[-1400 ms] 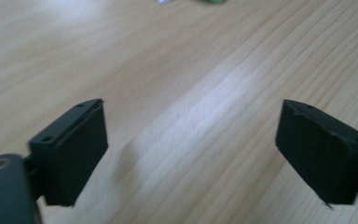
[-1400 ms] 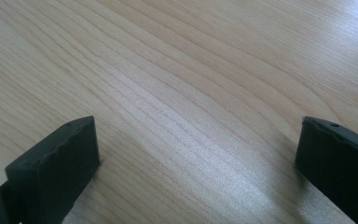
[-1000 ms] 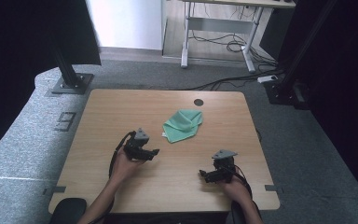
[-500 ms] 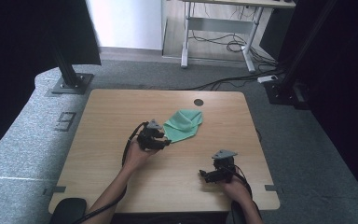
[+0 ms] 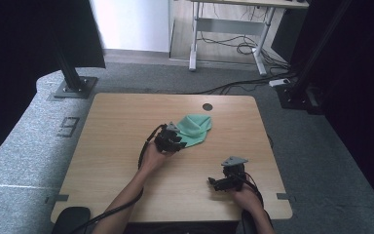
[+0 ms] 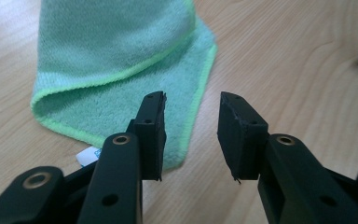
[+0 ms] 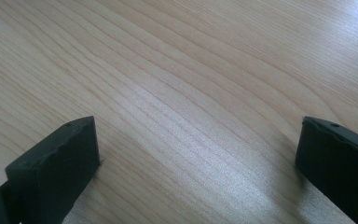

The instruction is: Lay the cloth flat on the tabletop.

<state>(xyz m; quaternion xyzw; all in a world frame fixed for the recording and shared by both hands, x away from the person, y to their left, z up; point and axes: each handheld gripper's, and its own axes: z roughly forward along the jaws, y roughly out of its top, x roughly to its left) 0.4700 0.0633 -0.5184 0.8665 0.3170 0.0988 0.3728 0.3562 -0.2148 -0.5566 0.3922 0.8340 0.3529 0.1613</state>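
since the frame a second before, the left tongs [image 5: 171, 141] had travelled up and to the right across the worktop [image 5: 112, 141], from a spot well left of the green cloth [image 5: 195, 129] to its near-left edge. half a second before they were already close; now they sat just at the cloth's hem. the right tongs [image 5: 224, 183] had not shifted over the same span and rested near the front right of the worktop, well apart from the cloth.

left gripper view: left tongs [image 6: 191, 126] partly open, a moderate gap between the jaws, nothing held. the cloth [image 6: 121, 60] lay folded directly ahead, its lime-stitched corner reaching down between and under the jaw tips; the left jaw overlapped the hem in the picture, but contact could not be confirmed. a small white tag [image 6: 89, 156] showed at the cloth's lower edge beside the left jaw.

right gripper view: right tongs [image 7: 196, 154] wide open, jaws far apart, nothing between them but bare wood grain.

cloth position: rear centre of the worktop, just below the round cable hole [image 5: 207, 107], crumpled and folded over on itself.

no containers on the worktop.
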